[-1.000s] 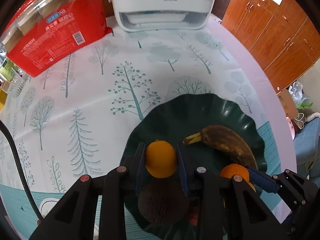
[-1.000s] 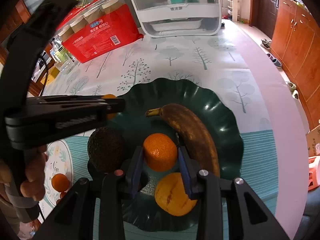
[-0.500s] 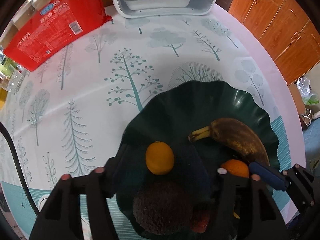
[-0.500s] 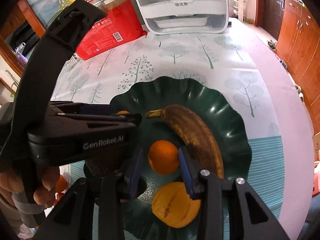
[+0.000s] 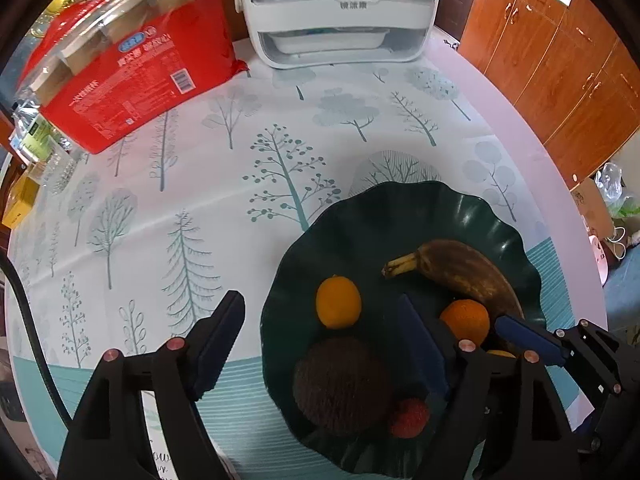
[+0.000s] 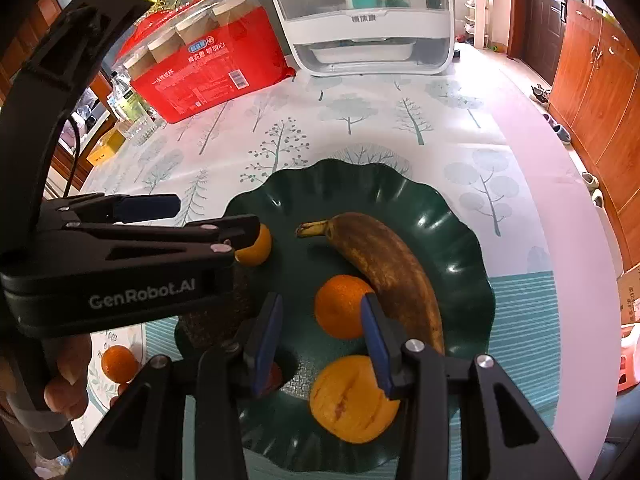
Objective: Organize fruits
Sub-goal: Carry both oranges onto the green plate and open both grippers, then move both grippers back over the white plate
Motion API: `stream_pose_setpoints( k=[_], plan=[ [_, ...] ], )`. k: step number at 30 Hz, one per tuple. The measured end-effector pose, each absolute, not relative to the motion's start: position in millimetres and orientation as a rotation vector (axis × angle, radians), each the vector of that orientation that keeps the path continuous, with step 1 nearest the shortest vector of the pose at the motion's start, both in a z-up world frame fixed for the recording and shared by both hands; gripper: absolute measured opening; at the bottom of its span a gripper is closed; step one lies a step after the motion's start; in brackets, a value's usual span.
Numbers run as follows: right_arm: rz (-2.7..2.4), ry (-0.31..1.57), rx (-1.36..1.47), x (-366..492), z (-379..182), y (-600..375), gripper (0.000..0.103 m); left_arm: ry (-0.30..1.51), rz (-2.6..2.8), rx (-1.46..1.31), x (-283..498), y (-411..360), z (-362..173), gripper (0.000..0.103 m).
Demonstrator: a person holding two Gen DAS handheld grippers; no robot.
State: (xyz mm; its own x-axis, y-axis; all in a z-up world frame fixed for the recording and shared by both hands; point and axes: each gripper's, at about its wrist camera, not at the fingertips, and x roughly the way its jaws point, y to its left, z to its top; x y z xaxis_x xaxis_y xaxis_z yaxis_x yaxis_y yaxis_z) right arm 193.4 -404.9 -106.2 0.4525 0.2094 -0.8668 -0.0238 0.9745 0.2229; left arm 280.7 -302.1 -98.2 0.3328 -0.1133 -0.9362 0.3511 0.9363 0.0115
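A dark green plate [image 5: 500,216] [image 6: 460,240] carries a brown banana [image 6: 384,268], an avocado [image 5: 340,384], a small red fruit [image 5: 408,418], a yellow-orange fruit [image 6: 354,400] and two oranges. My left gripper [image 5: 320,304] [image 6: 218,216] hovers over the plate's left side, its jaws opening wide. The small orange [image 5: 338,307] [image 6: 256,246] lies on the plate between them, untouched. My right gripper [image 6: 320,308] is opening too. The other orange [image 6: 340,312] [image 5: 466,320] sits between its blue pads, with a gap at the left pad.
A red package [image 5: 132,68] and a white appliance [image 5: 336,12] stand at the table's back. Another orange [image 6: 118,364] lies on a mat left of the plate, near the person's hand [image 6: 64,380]. Wooden cabinets [image 5: 560,60] stand past the table's right edge.
My left gripper let go of the small orange, spread wide and rose a little; the orange now rests on the plate. The right jaws have parted from their orange.
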Motion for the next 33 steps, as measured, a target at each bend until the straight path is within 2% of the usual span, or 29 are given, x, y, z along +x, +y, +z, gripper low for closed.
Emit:
stream_pose_setpoints(
  k=[14, 33],
  plan=[
    [0.106, 1.048, 0.17, 170.8, -78.7, -403.5, 0.041, 1.123, -0.275, 0.148, 241.0, -266.9, -61.7, 0.081],
    [0.138, 0.985, 0.137, 132.7, -29.6, -354.3, 0.041, 0.983, -0.192, 0.065, 176.2, -163.8, 6.9, 0.083]
  ],
)
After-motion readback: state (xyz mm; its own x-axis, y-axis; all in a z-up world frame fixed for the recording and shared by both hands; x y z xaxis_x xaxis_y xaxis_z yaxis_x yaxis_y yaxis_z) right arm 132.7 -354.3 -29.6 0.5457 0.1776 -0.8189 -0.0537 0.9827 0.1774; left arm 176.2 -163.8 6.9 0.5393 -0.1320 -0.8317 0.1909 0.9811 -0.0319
